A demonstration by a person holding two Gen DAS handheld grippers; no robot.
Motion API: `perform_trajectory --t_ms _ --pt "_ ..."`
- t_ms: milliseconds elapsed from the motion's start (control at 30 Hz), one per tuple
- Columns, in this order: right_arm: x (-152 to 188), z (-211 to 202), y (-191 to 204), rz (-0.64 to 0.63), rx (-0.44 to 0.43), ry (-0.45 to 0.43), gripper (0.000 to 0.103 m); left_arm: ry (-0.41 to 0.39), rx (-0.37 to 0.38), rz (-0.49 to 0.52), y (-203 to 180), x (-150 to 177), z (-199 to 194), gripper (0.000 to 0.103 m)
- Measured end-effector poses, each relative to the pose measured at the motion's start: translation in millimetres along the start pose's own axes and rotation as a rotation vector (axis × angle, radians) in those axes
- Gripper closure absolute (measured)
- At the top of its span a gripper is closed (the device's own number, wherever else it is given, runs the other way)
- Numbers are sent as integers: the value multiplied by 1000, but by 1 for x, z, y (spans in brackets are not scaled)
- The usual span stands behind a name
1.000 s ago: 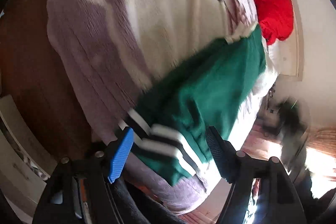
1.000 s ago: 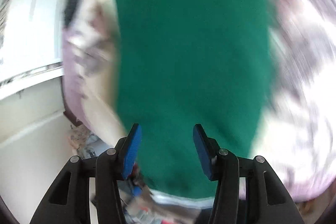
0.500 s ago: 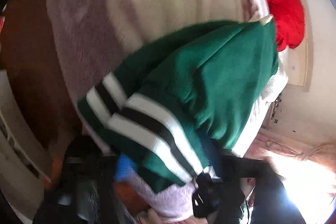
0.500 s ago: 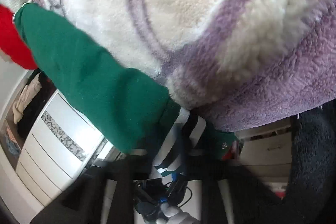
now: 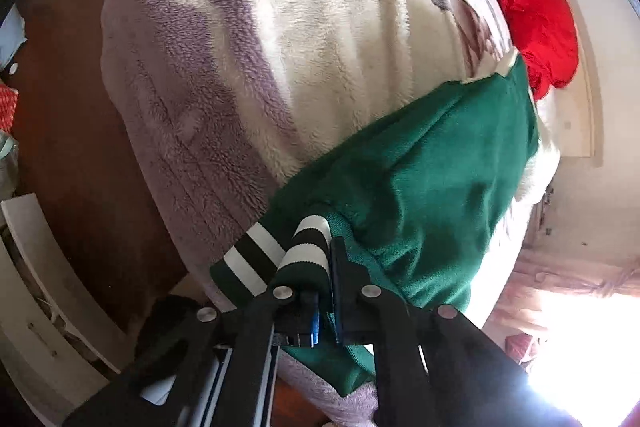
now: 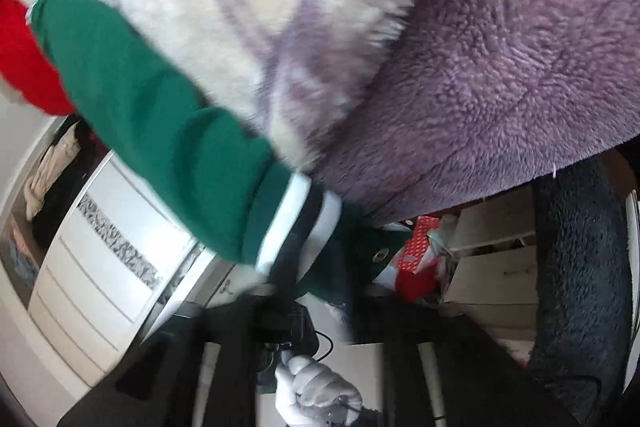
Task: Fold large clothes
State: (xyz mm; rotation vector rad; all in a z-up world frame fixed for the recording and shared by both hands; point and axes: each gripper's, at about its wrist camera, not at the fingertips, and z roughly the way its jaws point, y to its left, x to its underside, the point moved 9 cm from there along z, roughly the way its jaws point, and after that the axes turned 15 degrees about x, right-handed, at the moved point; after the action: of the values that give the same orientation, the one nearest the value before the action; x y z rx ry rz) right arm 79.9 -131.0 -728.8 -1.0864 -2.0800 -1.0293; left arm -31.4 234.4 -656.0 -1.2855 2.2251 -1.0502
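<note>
With both striped hems of the green jacket [image 5: 432, 179] pinched between the closed jaws of the left gripper [image 5: 325, 291] and right gripper [image 6: 296, 267], slippage off the fleece blanket [image 5: 280, 47] is risked if the thick ribbing is tugged unevenly.

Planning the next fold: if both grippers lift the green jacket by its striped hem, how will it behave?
Likely floppy: the green jacket bunches into soft folds by the left gripper. The fleecy blanket beneath may drag on it. The right gripper is blurred, so its hold looks uncertain.

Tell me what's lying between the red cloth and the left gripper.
The green jacket spans that stretch, from beside the red cloth down to the left gripper, shut on its striped cuff; the left wrist view shows it.
</note>
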Motion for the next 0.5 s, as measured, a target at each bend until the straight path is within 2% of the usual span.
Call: perform_trajectory --t_ms 33,100,133,167,200,267,333,367,500 --pt "-2 5 -1 17 -6 7 50 9 -7 18 -3 3 -1 99" --pt "-5 12 3 67 -105 20 48 18 -11 49 -7 6 -4 99" --pt "-7 15 2 86 -119 10 49 23 -12 47 -8 7 -4 99" --pt "-8 15 2 88 -108 -27 64 23 -12 46 -7 8 -4 99" --pt "-8 13 0 83 -88 -65 87 20 -11 44 -6 7 -4 99" --pt "-2 11 -4 63 -26 -110 95 23 -14 47 -6 7 -3 99" --pt "7 -1 -3 15 49 -160 97 24 -22 65 -10 8 -2 99" --pt "18 7 2 -12 85 -173 98 28 -29 78 -14 7 2 99" --pt "46 -3 1 -86 225 -194 99 7 -65 116 -12 5 -5 99"
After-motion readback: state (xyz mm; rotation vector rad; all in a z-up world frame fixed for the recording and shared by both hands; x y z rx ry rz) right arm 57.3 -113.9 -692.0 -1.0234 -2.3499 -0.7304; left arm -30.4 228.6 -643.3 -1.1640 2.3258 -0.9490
